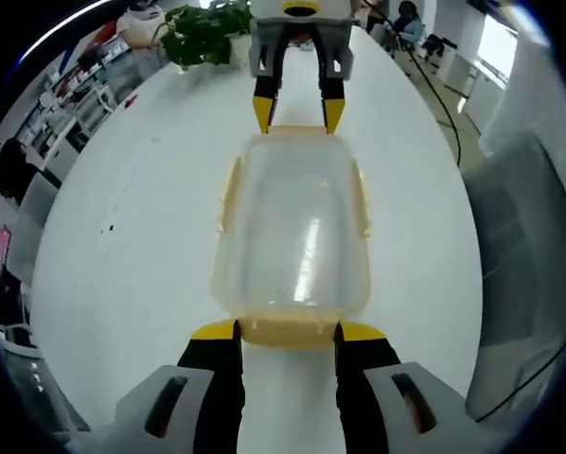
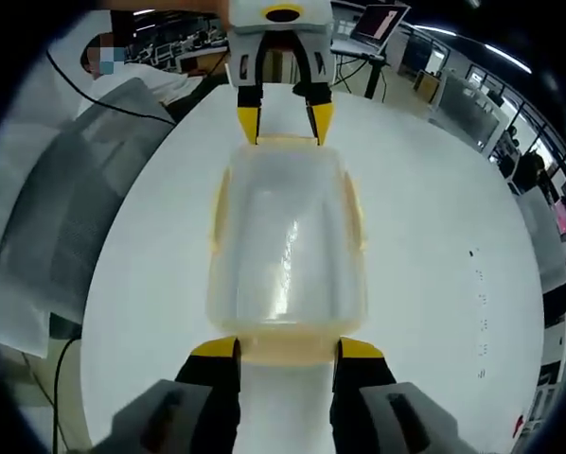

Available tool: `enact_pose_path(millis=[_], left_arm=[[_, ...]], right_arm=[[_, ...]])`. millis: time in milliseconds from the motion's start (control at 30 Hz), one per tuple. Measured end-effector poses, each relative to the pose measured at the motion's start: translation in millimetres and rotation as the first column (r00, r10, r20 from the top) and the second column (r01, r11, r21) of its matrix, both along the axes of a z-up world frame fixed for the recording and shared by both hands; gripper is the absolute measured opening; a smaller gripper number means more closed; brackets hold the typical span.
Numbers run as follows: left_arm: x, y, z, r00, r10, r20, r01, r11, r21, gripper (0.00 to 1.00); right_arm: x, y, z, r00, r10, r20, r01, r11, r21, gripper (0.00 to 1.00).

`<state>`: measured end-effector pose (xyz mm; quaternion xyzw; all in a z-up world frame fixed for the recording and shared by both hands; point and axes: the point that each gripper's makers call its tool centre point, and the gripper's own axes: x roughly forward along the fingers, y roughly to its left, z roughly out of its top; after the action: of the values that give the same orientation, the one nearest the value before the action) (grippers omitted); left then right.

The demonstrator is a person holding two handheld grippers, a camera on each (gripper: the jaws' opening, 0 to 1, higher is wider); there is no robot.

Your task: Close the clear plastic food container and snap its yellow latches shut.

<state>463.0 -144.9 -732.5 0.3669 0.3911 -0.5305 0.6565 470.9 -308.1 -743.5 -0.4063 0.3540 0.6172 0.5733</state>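
Note:
The clear plastic container (image 1: 292, 236) lies lengthwise on the white table (image 1: 141, 236) with its lid on. Yellow latches (image 1: 228, 194) run along both long sides and look slightly flared. My left gripper (image 1: 288, 333) stands open at the near end, its yellow-tipped jaws on either side of the yellow end latch (image 1: 288, 329). My right gripper (image 1: 298, 118) is open at the far end, fingertips at the container's edge. In the right gripper view, the right gripper (image 2: 288, 348) straddles its end of the container (image 2: 283, 236), and the left gripper (image 2: 285, 125) faces it.
A green plant (image 1: 203, 33) stands at the far end of the table. A grey mesh chair (image 1: 520, 246) sits off the table's edge, seen also as chair (image 2: 65, 208) with a black cable (image 2: 94, 95). A laptop (image 2: 378, 21) is far back.

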Motion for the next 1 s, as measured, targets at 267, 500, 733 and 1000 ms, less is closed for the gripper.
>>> enact_pose_path(millis=[267, 500, 733, 1000], left_arm=[[0.6, 1.0, -5.0, 1.0, -0.011, -0.005, 0.011, 1.0, 0.008, 0.35], [0.6, 0.7, -5.9, 1.0, -0.021, -0.012, 0.021, 1.0, -0.002, 0.36], [0.9, 0.8, -6.3, 0.999, -0.035, -0.013, 0.035, 0.999, -0.011, 0.37], [1.2, 4.4, -7.0, 0.999, -0.033, 0.009, 0.033, 0.999, -0.017, 0.36]], right_arm=[[-1.7, 1.1, -0.9, 1.0, -0.002, -0.015, 0.002, 1.0, 0.007, 0.35], [-2.7, 0.9, -1.6, 1.0, -0.013, -0.028, 0.013, 1.0, 0.011, 0.35], [-3.1, 0.7, -2.7, 1.0, -0.018, -0.022, 0.018, 1.0, 0.02, 0.37], [-3.8, 1.0, -2.3, 0.999, -0.042, -0.027, 0.043, 0.998, 0.042, 0.38]])
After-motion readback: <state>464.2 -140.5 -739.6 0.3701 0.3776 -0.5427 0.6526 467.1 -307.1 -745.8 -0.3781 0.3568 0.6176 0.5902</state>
